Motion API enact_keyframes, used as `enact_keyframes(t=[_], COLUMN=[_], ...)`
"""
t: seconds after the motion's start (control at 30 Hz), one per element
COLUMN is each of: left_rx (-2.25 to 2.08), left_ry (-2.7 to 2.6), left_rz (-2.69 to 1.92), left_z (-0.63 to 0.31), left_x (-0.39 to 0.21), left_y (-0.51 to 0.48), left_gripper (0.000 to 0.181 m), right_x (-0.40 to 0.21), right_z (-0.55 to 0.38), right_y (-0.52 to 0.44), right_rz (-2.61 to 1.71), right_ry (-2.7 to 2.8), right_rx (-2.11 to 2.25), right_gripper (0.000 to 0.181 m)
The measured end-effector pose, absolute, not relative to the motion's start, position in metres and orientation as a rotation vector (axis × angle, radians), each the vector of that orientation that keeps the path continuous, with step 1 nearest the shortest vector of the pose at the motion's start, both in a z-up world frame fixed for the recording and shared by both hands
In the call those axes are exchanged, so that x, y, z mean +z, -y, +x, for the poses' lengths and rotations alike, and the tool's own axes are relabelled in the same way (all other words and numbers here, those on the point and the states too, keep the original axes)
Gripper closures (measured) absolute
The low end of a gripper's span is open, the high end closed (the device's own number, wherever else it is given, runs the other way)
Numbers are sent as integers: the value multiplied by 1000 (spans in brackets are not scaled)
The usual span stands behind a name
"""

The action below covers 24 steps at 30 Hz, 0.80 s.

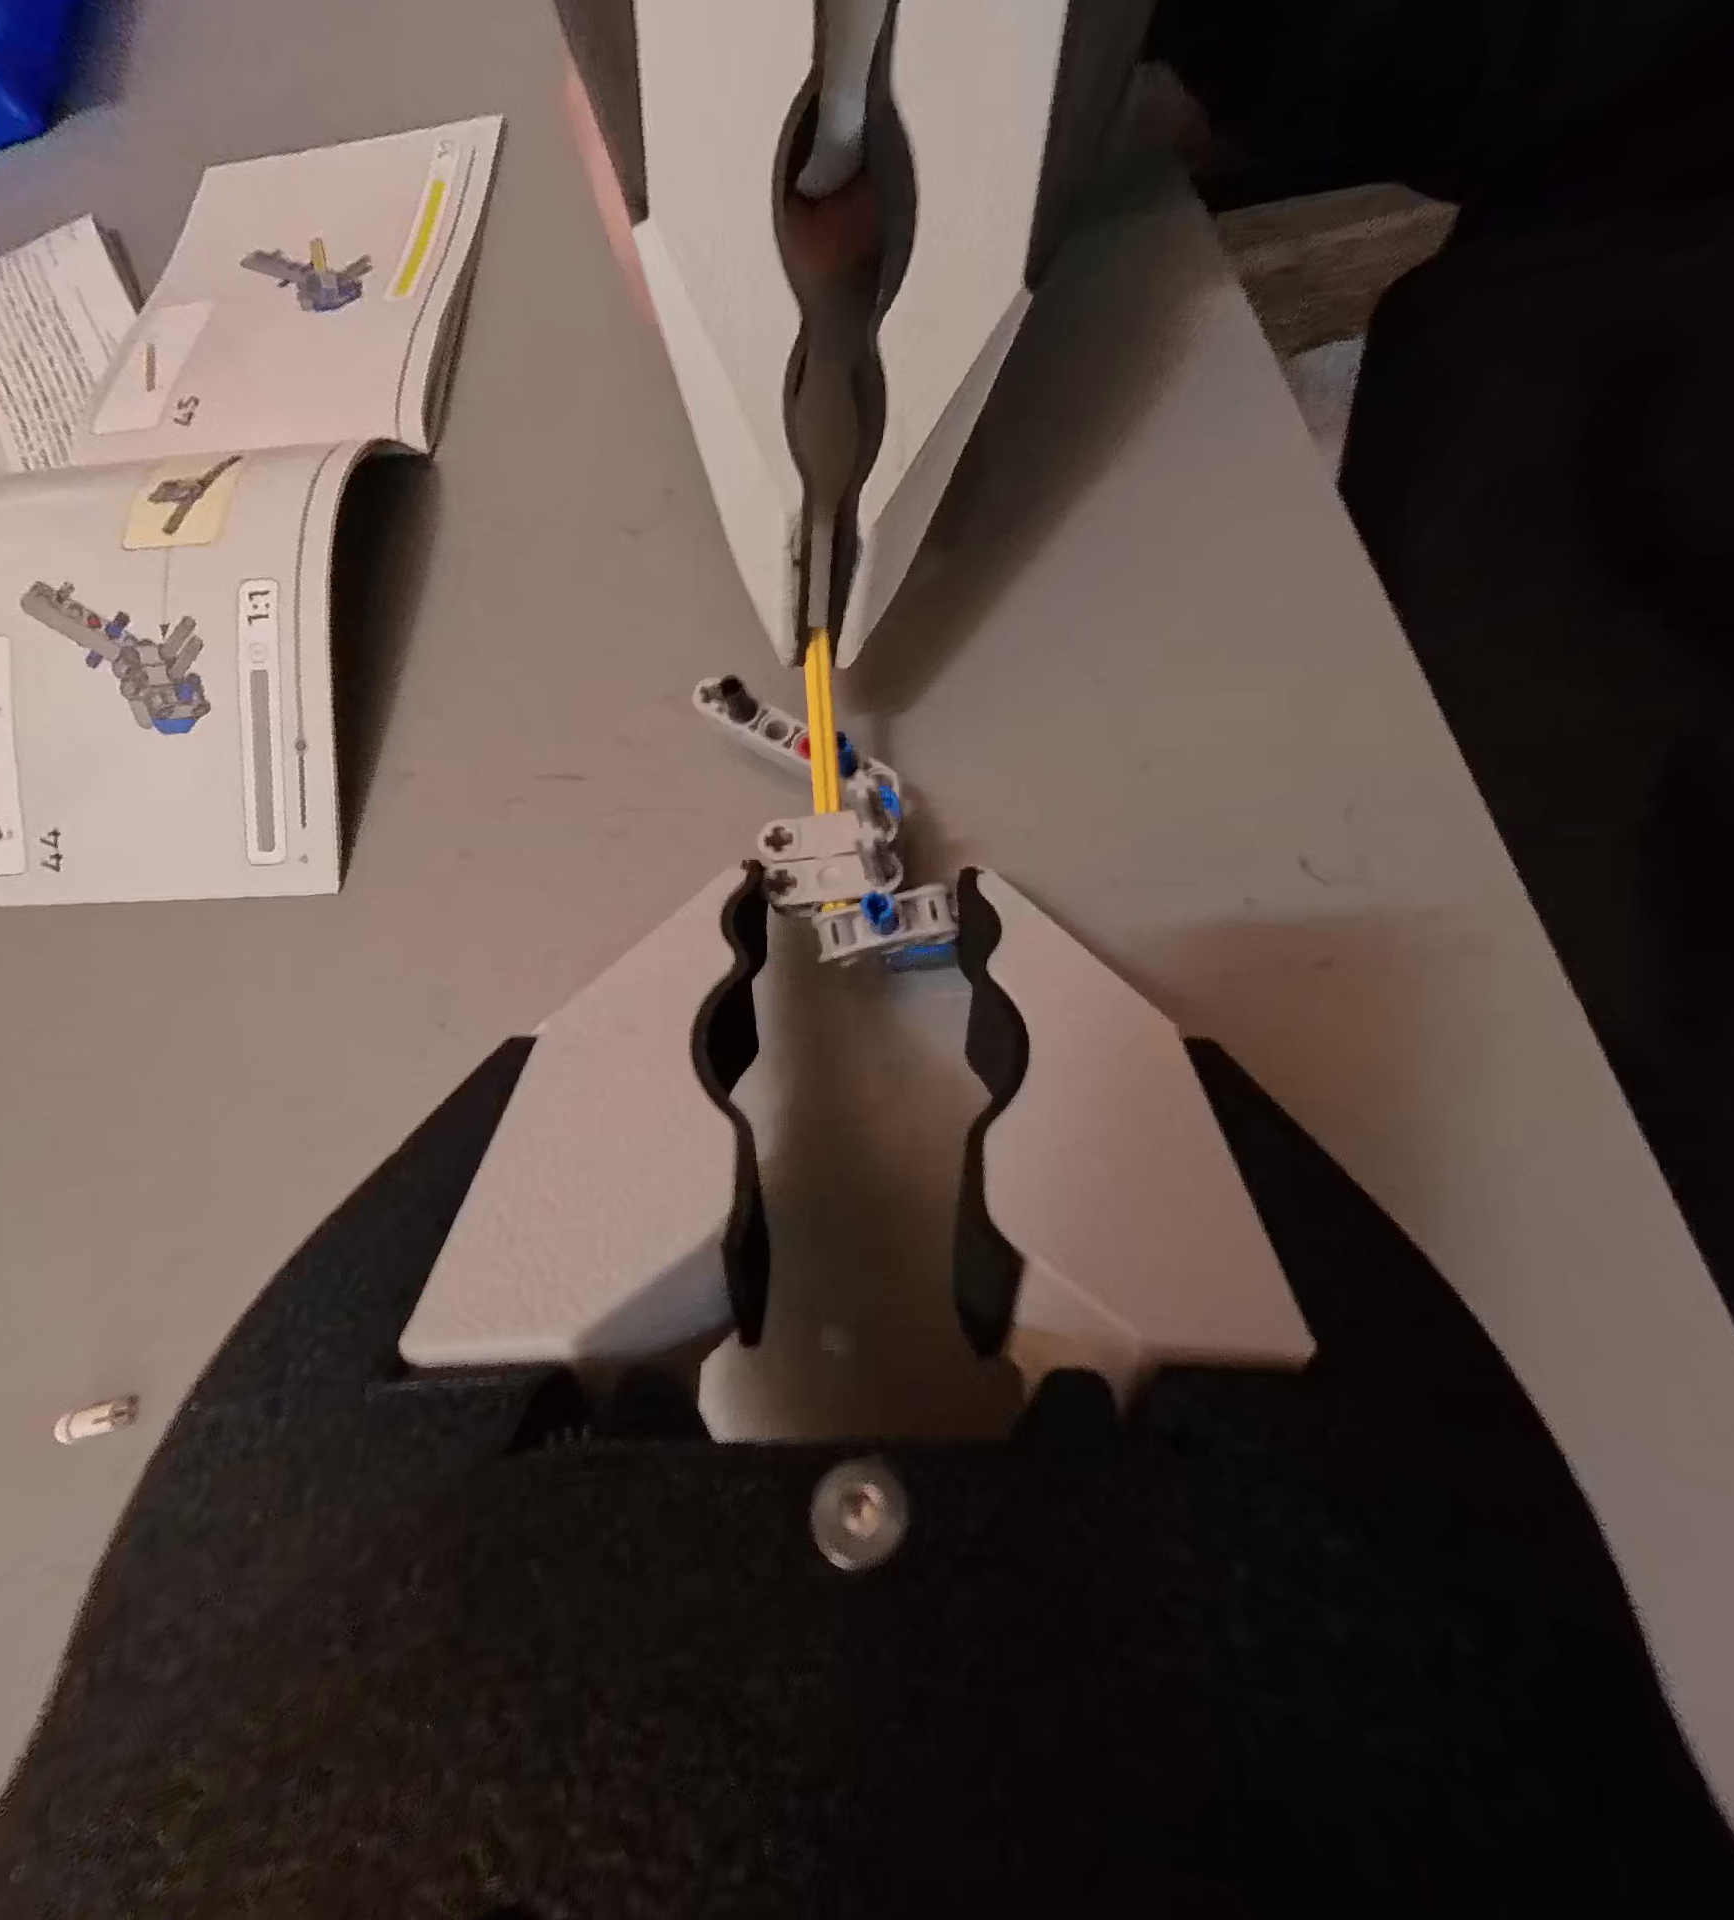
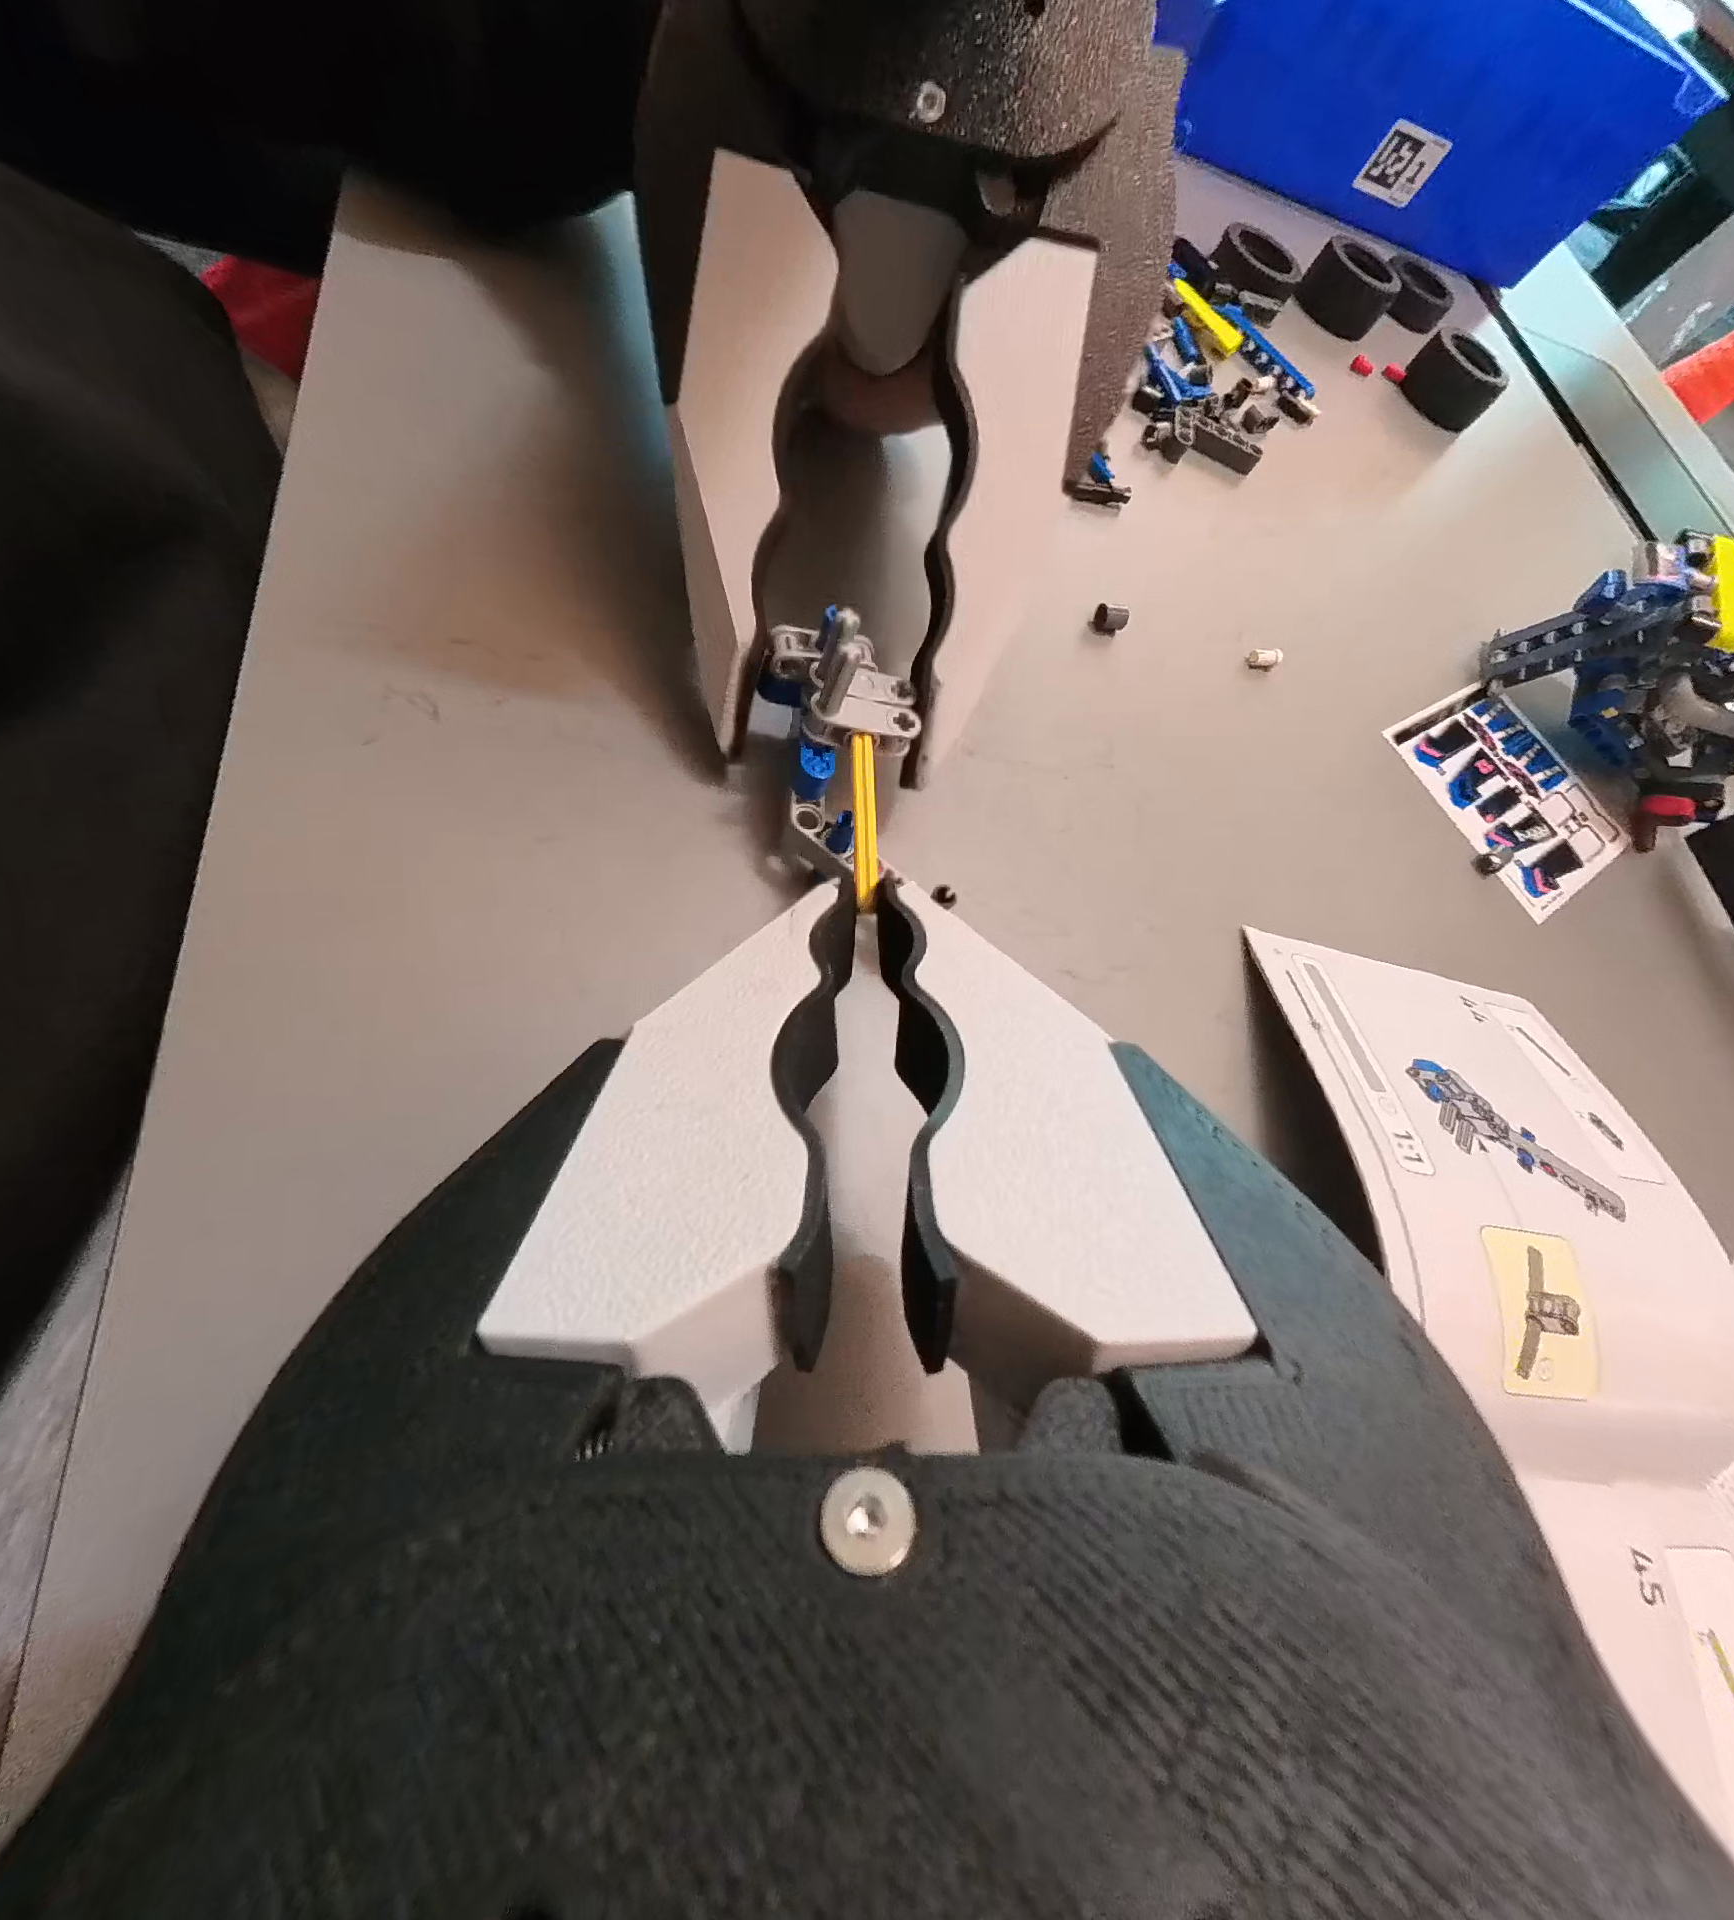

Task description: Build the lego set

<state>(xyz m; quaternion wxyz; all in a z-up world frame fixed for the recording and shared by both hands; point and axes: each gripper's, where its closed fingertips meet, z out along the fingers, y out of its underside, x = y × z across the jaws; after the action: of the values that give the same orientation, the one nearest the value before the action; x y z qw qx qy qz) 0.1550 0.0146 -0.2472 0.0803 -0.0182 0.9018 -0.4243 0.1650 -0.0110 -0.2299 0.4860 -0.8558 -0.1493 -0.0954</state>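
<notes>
My right gripper [image 2: 868,904] is clamped on the near end of the yellow axle [image 2: 865,821], tips pinched tight around it. The axle runs straight ahead into the grey-and-blue lego subassembly [image 2: 847,696], entering at the light grey connector block. A grey beam [image 2: 809,821] with blue pins hangs off the subassembly toward me, low by the grey table [image 2: 489,644], just left of the axle.

My left gripper [image 1: 858,914] faces the right one head-on. Its fingers are spread around the far end of the subassembly, tips on either side of the blue-pinned part; I can't tell if the pads really bear on it or just bracket it.

To my right lies the open instruction booklet [image 2: 1465,1143]. Past it: a sticker sheet [image 2: 1502,800], a partly built blue model [image 2: 1673,665] with a yellow piece on top, two small loose pins [image 2: 1107,617] on the table. Further back, a heap of loose parts [image 2: 1211,374], four black tyres [image 2: 1351,286], then a blue bin [image 2: 1414,104].
</notes>
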Motion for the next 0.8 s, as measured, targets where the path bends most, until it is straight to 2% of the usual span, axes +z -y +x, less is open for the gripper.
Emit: enact_keyframes(t=[0.33, 0.47, 0.8], left_rx=[-1501, -1622, -1532], left_ry=[-2933, -3025, -3014], left_rz=[228, 445, 825], left_z=[151, 145, 132], left_x=[-230, -226, -236], left_y=[-33, -27, -18], left_gripper=[131, 143, 154], right_x=[-230, -230, -229], right_z=[159, 157, 155], right_y=[11, 12, 10], right_rz=[-2061, -2053, -2037], right_ry=[468, 495, 546], right_rx=[-137, -118, -56], right_gripper=[179, 179, 179])
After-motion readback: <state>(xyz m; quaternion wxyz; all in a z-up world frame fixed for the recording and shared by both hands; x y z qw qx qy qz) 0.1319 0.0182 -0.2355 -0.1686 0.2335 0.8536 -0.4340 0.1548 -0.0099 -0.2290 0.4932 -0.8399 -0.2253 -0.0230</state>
